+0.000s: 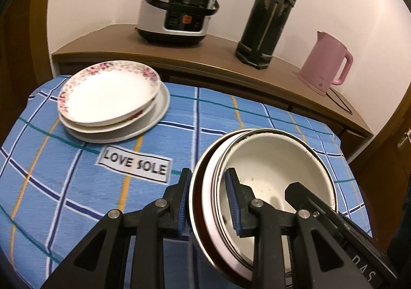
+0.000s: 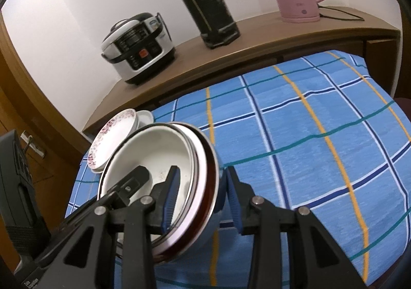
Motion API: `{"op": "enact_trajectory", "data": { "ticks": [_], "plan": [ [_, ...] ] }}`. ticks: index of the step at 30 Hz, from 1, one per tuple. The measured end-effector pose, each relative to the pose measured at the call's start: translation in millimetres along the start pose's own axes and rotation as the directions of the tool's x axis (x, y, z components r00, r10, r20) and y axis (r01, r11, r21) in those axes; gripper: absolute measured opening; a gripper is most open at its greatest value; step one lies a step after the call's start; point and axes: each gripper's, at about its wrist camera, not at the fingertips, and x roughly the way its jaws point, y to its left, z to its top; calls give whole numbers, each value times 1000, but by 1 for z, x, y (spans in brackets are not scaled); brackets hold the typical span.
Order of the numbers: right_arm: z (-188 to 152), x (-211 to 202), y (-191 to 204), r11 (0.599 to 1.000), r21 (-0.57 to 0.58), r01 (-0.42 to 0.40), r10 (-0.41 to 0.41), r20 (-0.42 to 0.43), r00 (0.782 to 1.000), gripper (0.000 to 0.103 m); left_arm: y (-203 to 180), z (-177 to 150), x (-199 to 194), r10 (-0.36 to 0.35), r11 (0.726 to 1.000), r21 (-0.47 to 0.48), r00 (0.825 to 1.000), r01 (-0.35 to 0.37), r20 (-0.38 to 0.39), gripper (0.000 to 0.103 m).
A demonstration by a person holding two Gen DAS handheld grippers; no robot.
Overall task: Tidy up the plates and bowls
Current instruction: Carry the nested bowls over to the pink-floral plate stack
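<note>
Left gripper (image 1: 209, 201) and right gripper (image 2: 201, 195) each clamped on opposite rims of the nested bowls (image 1: 269, 160). Uneven pull could slip the stack. It may knock the plates (image 1: 110, 99) near the table's (image 1: 64, 173) far-left corner.

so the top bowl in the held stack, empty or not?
Empty of food or liquid. Top bowl shows a bare white inside with a few dark specks; only tool fingers reach over its rim.

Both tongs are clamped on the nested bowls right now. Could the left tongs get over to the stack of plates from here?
Probably not yet. The left tongs grip the rim of the nested bowls, which the right tongs share. The checked cloth between them and the plate stack lies bare, so once freed, likely yes.
</note>
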Motion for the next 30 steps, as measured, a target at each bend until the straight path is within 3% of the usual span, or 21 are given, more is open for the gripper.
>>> {"op": "enact_trajectory", "data": {
  "ticks": [30],
  "plan": [
    [-17,35,72,991,-90,-96,90,-72,993,37,77,2,-24,104,990,-100,994,-101,27,30]
  ]
}}
